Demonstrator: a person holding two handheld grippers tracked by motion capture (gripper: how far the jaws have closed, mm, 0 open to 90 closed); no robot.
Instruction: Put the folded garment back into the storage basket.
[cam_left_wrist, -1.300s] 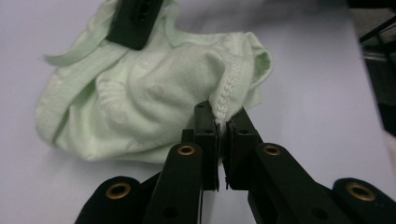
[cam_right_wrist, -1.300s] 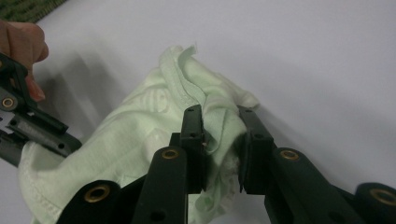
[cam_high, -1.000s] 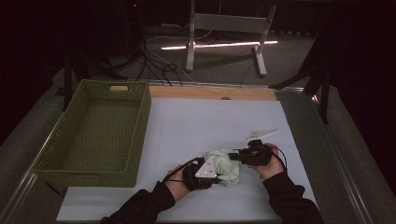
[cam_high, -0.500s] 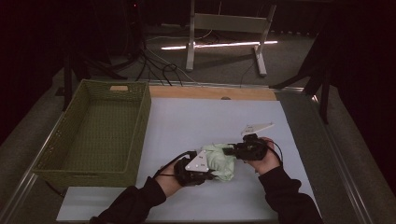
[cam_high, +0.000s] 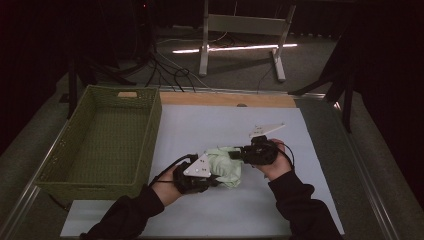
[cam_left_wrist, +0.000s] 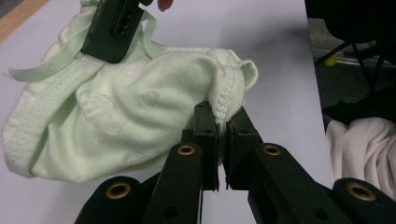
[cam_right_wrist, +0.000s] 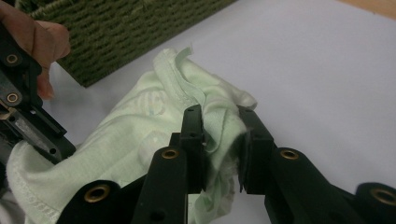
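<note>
One pale green garment (cam_high: 226, 167), two grippers, one green woven basket (cam_high: 102, 142) and one white table sheet (cam_high: 210, 125) are present.

The left gripper (cam_left_wrist: 222, 122) is clenched on a stitched hem edge of the garment; in the left gripper view its jaws stand nearly together with a thin fold of hem pinched at their tips. The right gripper (cam_right_wrist: 219, 122) is grasping a thicker bunch of the same garment, its jaws parted only as far as the gathered cloth between them.

The garment hangs crumpled between the two grippers, its bulk sagging on the side away from the person's hands. In the high view its long axis runs from the left gripper (cam_high: 212, 177) up and across to the right gripper (cam_high: 239, 152), so the bundle slants from near-left to far-right. One ribbed strap end trails loose beside the right gripper's jaws.

The basket stands well apart on the outer side of the left gripper, its long axis running away from the person. A heap of white cloth (cam_left_wrist: 357, 144) lies off the table edge, beyond the left gripper.
</note>
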